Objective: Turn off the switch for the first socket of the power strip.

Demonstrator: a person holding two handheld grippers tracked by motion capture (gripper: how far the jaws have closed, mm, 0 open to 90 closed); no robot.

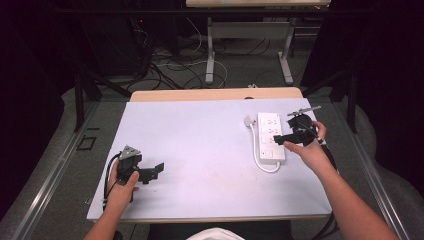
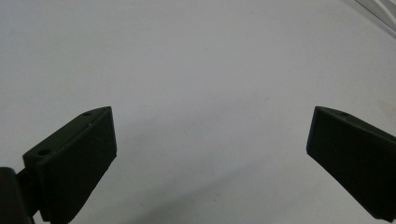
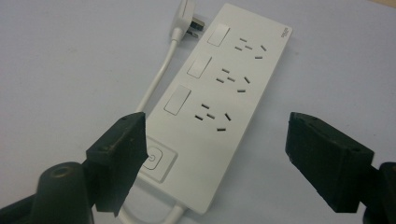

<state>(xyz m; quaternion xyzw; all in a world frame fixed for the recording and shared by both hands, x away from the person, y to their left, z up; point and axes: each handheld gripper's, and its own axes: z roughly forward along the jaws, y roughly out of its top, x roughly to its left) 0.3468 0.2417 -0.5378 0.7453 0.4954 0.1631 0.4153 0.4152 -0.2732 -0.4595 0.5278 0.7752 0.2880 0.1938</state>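
White tabletop (image 1: 200,150): bare, matte. Power strip (image 1: 270,136): white, three sockets with switches, flat at the table's right side, cord (image 1: 260,159) looped beside it, plug (image 1: 248,120) at its far end. Right gripper (image 1: 282,138): jaws apart, above the strip's near end, holding nothing. Left gripper (image 1: 156,171): jaws wide apart, empty, near left.

A wooden table (image 1: 215,94) carries a pale sheet (image 1: 200,150) that covers nearly all of its top. On the sheet's right side lies a white power strip (image 1: 270,136), its white cord (image 1: 259,157) looping beside it, plug (image 1: 248,120) lying at the far end.
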